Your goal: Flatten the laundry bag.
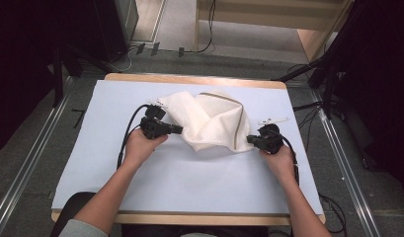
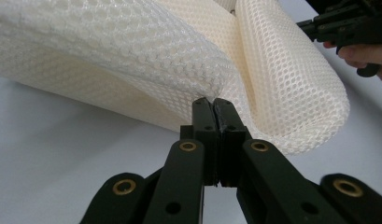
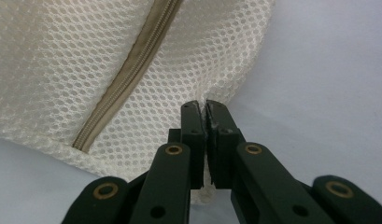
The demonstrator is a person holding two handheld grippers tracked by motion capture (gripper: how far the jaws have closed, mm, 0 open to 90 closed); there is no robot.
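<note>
A cream mesh bag [image 1: 209, 121] with a tan zipper [image 1: 237, 126] lies crumpled on the pale blue table cover [image 1: 189, 177]. My left gripper [image 1: 180, 130] sits at the bag's left edge, its jaws pinched together on a fold of mesh [image 2: 212, 88]. At the bag's right corner my right gripper [image 1: 250, 140] has its jaws pressed on the mesh edge [image 3: 212, 88], just right of the zipper [image 3: 128, 70]. In the left gripper view the right gripper [image 2: 343, 25] appears at the top right, beyond the bag [image 2: 132, 51].
The cover lies on a wooden table [image 1: 194, 79] with bare cloth in front of the bag. Dark stands [image 1: 333, 64] and cables [image 1: 308, 106] surround the table on the grey floor. Metal rails [image 1: 347, 163] run along both sides.
</note>
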